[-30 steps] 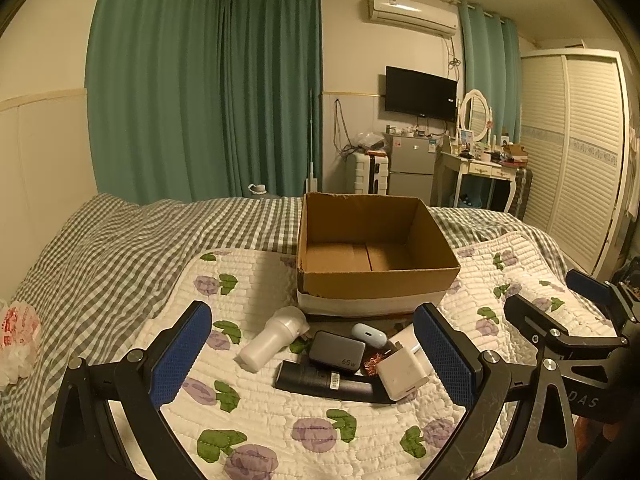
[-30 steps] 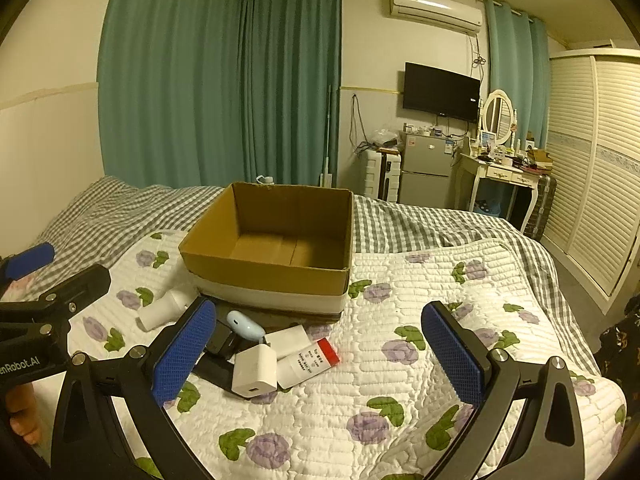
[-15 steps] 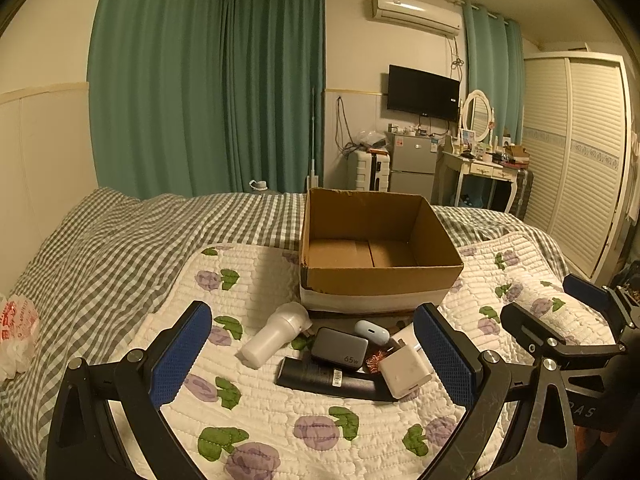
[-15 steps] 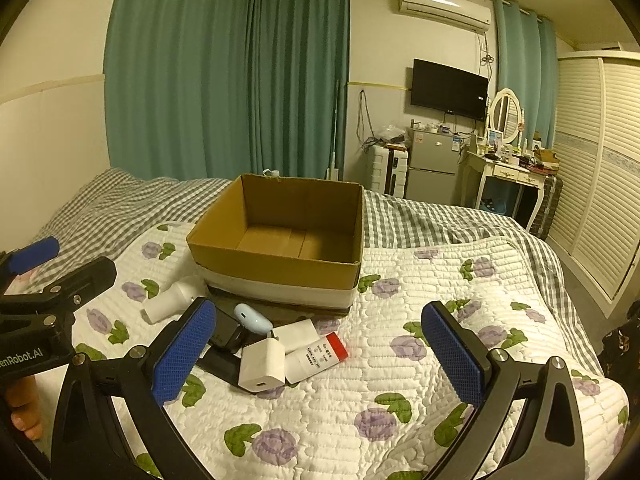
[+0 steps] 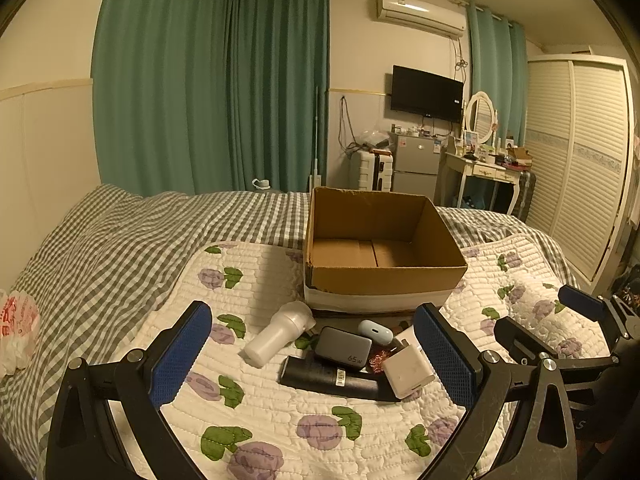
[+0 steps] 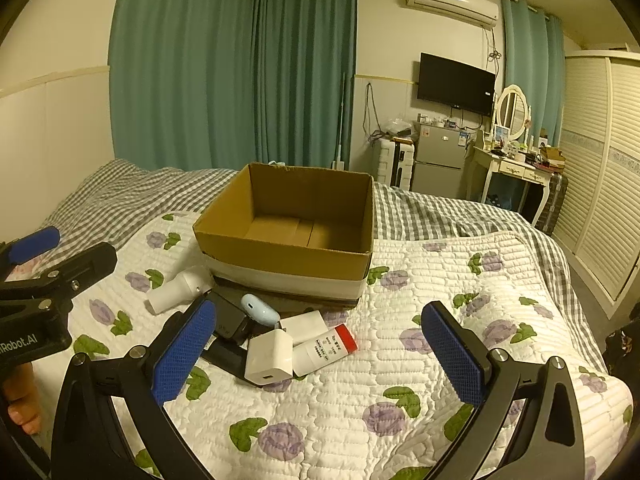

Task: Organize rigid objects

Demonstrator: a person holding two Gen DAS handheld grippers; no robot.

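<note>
Several small rigid items lie heaped on the floral quilt (image 5: 280,420), just in front of an empty cardboard box (image 5: 380,276).

Left wrist view. Left gripper (image 5: 316,356): jaws spread wide, holding nothing, hovering above the heap.
- White bottle (image 5: 278,334): on its side, at the left of the heap. Likely light, smooth plastic, apt to roll; take it across the narrow body.
- Grey power bank (image 5: 343,349): marked 65 W, resting on a long black bar (image 5: 332,378). Probably dense and stiff; grip across its short flat sides.
- Pale blue earbud case (image 5: 375,332): rounded, glossy, likely slippery; centre the pads.
- White charger cube (image 5: 408,370): flat-faced, the easiest hold.

Right wrist view. Right gripper (image 6: 320,354): jaws spread wide, empty, the heap below its left finger.
- Charger cube (image 6: 269,356): nearest, leaning on a white tube with a red cap (image 6: 326,349). Tube likely light and will roll; pinch mid-body.
- White flat block (image 6: 304,325): behind the tube, touching it.
- Box (image 6: 288,256): just behind the heap, open-topped.
</note>
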